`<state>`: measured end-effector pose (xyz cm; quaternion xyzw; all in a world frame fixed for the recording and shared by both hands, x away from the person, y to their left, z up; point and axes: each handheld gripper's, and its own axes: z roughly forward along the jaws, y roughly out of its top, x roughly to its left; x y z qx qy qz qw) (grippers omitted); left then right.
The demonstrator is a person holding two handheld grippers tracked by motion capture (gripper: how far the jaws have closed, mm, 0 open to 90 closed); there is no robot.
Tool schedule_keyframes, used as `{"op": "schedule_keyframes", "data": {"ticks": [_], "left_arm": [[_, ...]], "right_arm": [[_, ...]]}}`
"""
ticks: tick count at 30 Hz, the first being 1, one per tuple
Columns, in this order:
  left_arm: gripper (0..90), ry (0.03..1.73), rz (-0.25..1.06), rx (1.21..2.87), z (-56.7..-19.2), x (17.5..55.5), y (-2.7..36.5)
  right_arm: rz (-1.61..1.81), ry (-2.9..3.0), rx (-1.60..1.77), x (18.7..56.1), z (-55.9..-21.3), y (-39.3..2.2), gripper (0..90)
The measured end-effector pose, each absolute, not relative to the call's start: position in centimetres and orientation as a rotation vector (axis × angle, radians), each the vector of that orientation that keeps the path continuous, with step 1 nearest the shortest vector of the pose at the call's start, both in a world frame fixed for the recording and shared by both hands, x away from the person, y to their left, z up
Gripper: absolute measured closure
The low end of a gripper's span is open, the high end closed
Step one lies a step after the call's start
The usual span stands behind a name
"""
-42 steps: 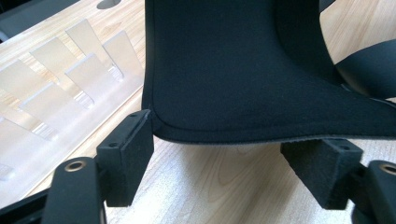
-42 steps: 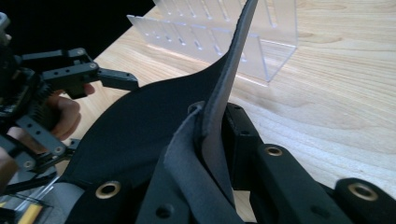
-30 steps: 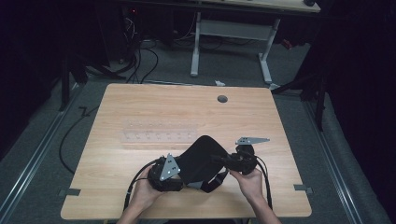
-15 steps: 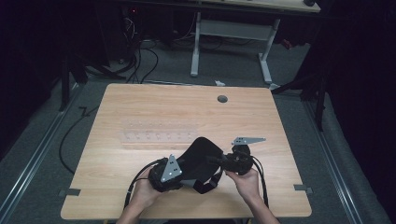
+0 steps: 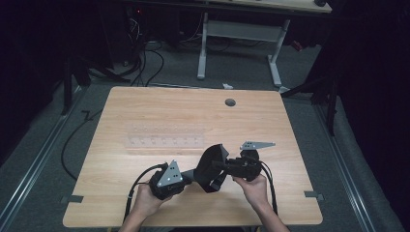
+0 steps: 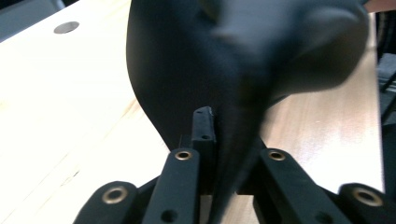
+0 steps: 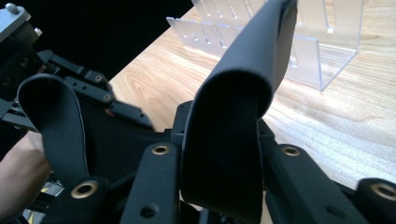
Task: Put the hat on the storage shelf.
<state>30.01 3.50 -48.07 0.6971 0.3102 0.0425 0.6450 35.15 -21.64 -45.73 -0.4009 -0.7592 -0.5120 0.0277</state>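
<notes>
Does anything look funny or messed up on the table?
Nothing is spilled or broken. The black fabric piece is bent and curled up between the left gripper and the right gripper instead of lying flat. The clear slotted rack sits straight on the table.

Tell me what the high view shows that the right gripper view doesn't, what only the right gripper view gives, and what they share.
High view alone: the whole wooden table with its round hole, the floor cables, and both hands. Right gripper view alone: the folded edge of the black cloth close up between the right gripper jaws, which have just been opening. Shared: the cloth, the clear slotted rack, and the left gripper, shut on the cloth.
</notes>
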Motion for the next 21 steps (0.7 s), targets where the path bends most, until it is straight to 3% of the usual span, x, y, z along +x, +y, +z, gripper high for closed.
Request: {"op": "schedule_keyframes", "data": {"ticks": [9,21], "left_arm": [[86.2,0.739,0.069,1.591,-48.0,30.3,4.2],[86.2,0.814,0.019,1.491,-47.1,30.9,6.5]], "right_arm": [[-1.647,-2.38,-1.279,35.1,-45.6,-22.3,53.3],[-1.546,-2.622,-1.392,34.1,-47.4,-23.5,49.6]]}}
